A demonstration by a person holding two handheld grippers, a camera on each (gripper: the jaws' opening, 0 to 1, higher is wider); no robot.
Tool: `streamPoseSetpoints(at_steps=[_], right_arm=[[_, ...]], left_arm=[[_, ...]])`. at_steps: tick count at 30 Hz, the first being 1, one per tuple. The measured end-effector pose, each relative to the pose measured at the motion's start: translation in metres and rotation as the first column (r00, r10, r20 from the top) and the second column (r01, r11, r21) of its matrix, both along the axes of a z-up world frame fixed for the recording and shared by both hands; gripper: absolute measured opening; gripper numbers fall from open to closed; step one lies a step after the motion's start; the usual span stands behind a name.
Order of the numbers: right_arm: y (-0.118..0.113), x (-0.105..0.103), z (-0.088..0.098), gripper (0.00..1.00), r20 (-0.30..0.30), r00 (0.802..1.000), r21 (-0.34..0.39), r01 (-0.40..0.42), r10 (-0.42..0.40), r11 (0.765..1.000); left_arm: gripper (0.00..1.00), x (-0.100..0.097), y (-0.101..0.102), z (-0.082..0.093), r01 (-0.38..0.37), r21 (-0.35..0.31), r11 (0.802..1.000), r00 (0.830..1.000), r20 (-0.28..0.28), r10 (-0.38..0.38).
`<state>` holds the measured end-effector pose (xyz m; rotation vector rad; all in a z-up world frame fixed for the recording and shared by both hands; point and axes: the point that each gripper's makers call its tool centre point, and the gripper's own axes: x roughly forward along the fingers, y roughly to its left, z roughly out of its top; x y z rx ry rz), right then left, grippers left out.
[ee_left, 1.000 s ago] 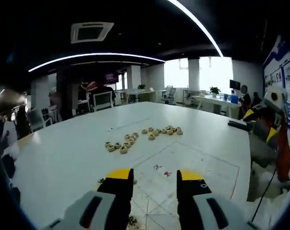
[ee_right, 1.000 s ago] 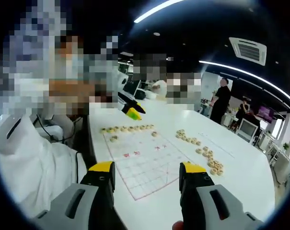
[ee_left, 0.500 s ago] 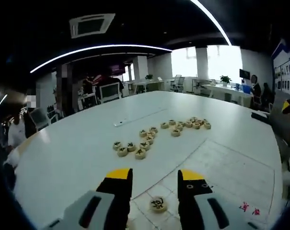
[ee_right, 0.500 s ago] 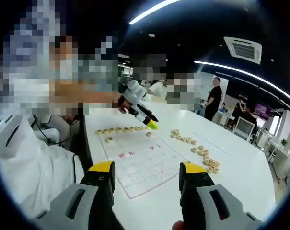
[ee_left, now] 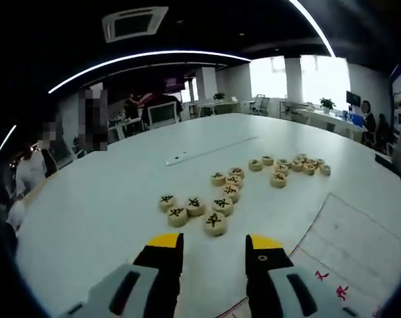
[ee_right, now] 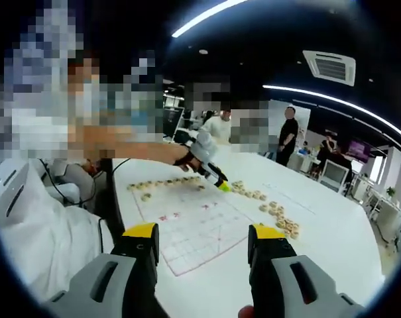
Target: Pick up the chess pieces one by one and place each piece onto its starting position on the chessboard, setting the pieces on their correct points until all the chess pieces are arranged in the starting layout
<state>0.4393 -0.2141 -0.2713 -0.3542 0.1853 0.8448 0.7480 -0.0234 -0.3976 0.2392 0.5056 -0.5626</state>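
Left gripper (ee_left: 214, 248): jaws spread with nothing between them, yellow tips above the white table (ee_left: 94, 212), just short of the loose pieces; in the right gripper view it reaches in from the left over the far edge of the board (ee_right: 211, 173), its yellow tip next to the loose line of discs.

Right gripper (ee_right: 204, 240): jaws spread and empty, held above the near edge of the chessboard (ee_right: 200, 232).

Chessboard: a white sheet with red grid lines and red characters, flat on the table; in the left gripper view one corner of it (ee_left: 359, 245) lies to the right of the jaws.

Nearest loose pieces (ee_left: 197, 211): a small cluster of round tan discs with dark characters, just beyond the left gripper's tips — off the board, on bare table.

Farther loose pieces (ee_left: 289, 165): a curved string of the same discs trailing away to the right, still outside the grid.

Placed pieces (ee_right: 164, 183): a row of discs along the board's far edge in the right gripper view — one more (ee_right: 145, 197) sits a little nearer, inside the grid.

Background: office chairs, desks and standing people (ee_right: 288, 136) beyond the table.
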Motion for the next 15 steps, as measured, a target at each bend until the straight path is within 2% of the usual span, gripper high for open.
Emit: streamPoseSetpoints(at_steps=[8, 12, 15], right_arm=[[-0.010, 0.006, 0.000, 0.54, -0.008, 1.000, 0.020, 0.018, -0.018, 1.000], [-0.010, 0.007, 0.000, 0.54, -0.011, 1.000, 0.020, 0.018, -0.017, 1.000], [-0.009, 0.006, 0.000, 0.54, -0.011, 1.000, 0.020, 0.013, -0.013, 1.000]], left_arm=[[0.36, 0.015, -0.007, -0.006, -0.029, -0.022, 0.999, 1.000, -0.009, 0.029], [0.20, 0.020, -0.012, -0.006, -0.033, -0.015, 0.999, 0.999, -0.001, 0.033], [0.20, 0.020, -0.015, -0.005, -0.032, -0.025, 0.999, 0.999, -0.004, 0.032]])
